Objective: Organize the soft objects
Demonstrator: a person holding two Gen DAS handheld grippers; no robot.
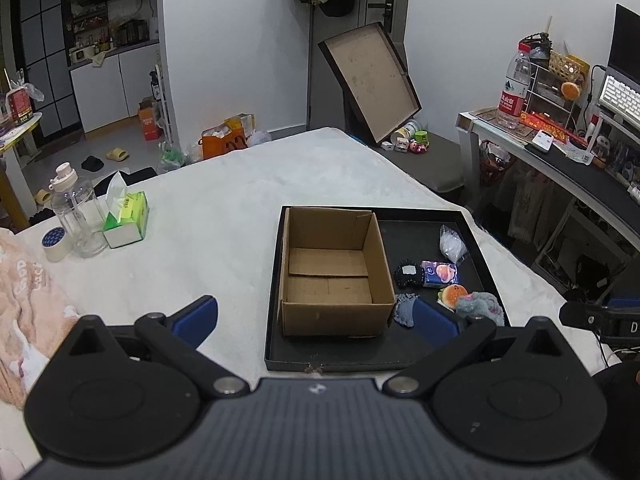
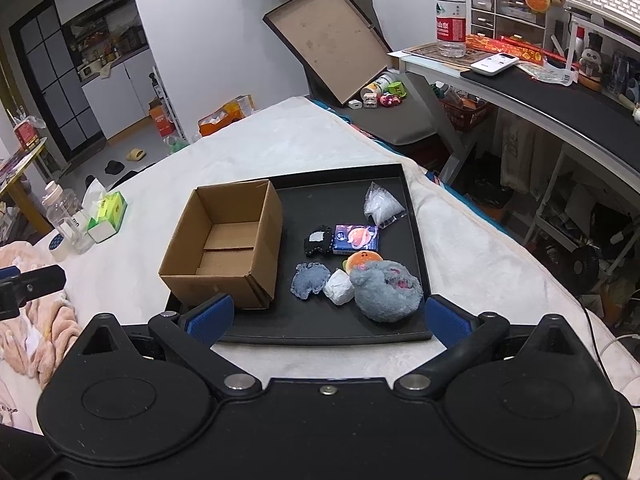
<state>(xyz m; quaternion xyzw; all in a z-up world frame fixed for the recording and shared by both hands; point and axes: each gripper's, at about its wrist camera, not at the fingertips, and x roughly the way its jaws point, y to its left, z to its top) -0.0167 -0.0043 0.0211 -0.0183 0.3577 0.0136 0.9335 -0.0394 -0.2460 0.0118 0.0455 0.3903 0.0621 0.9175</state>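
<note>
soft things waiting beside the box

a white blanket [image 2: 280, 140] is covering the bed, carrying a black tray [image 2: 416, 248]. the empty cardboard box [image 2: 224, 248] is sitting on its left half; the grey plush [image 2: 384, 292] is lying near-right, just ahead of the right gripper [image 2: 326, 318], its fingers spread and holding nothing. the left gripper [image 1: 316, 318], equally released, is facing the box, so the right looks nearer.

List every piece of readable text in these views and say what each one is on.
"D": a single white letter on the black device at the right edge of the left wrist view; the rest is cut off.
Water bottle: red label with white characters, too blurred to read.
Green tissue pack: print too small to read.
Blue packet in the black tray: picture only, no legible words.
Cardboard box: no print visible.
</note>
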